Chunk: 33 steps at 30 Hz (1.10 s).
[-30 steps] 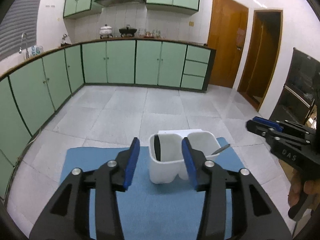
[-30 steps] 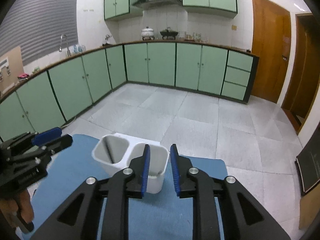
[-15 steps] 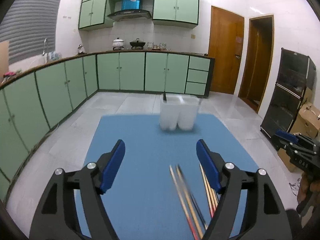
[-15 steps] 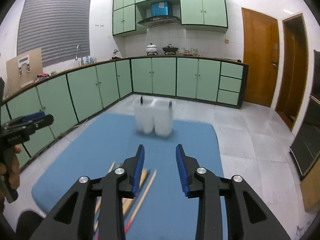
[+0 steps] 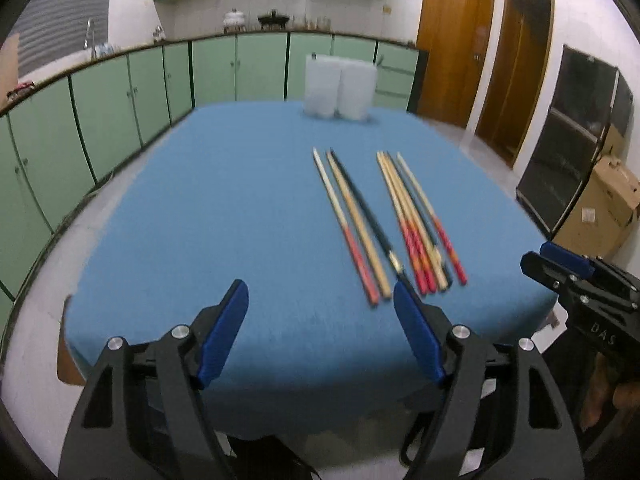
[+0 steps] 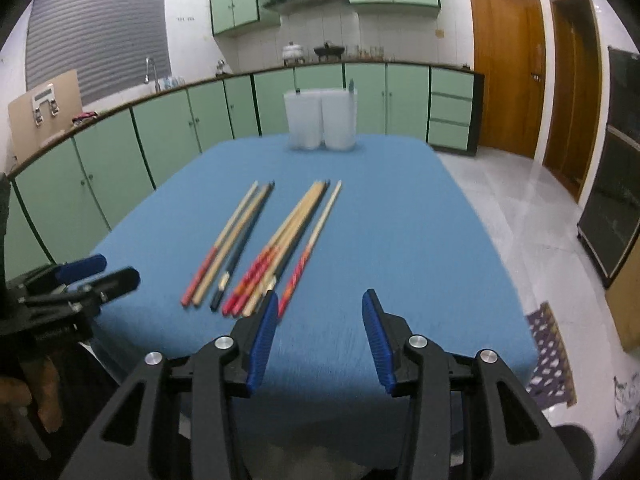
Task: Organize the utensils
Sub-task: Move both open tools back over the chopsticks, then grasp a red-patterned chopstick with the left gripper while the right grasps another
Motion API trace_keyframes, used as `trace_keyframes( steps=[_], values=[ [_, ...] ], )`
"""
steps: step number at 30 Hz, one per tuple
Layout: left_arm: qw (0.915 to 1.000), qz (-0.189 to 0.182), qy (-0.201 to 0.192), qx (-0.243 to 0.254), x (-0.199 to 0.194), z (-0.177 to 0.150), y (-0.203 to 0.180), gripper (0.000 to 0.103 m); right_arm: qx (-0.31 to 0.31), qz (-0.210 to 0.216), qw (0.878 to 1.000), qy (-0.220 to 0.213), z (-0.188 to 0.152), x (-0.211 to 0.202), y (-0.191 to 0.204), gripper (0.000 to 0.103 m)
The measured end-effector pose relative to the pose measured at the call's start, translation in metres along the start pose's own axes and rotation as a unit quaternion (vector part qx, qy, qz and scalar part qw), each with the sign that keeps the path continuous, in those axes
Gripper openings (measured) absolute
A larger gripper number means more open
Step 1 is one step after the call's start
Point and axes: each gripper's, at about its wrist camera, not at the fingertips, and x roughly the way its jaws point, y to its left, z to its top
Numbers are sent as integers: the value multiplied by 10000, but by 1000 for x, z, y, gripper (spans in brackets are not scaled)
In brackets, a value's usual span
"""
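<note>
Both wrist views are taken from the near edge of the blue-clothed table, low, looking across it toward the green cabinets. Left view sits left, right view right. Shared: chopsticks nearby, white holder at the far edge.

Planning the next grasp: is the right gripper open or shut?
Open. The right gripper shows a clear gap between its blue pads, with nothing in it; the chopsticks lie on the blue tablecloth.
</note>
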Motion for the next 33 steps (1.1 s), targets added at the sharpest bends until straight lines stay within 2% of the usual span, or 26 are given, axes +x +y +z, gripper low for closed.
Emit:
trace_keyframes(
  steps=[11,23,33],
  values=[
    [9992,36,387,123,34,-6,-5,71,-91,134,9997,206,-10,26,8,43],
    [9981,413,357,274,48,3,-4,72,-286,154,9989,345,-14,48,19,43],
    [9980,456,340,269,50,5,0,71,6,-166,9995,285,-6,54,-9,42]
  ],
)
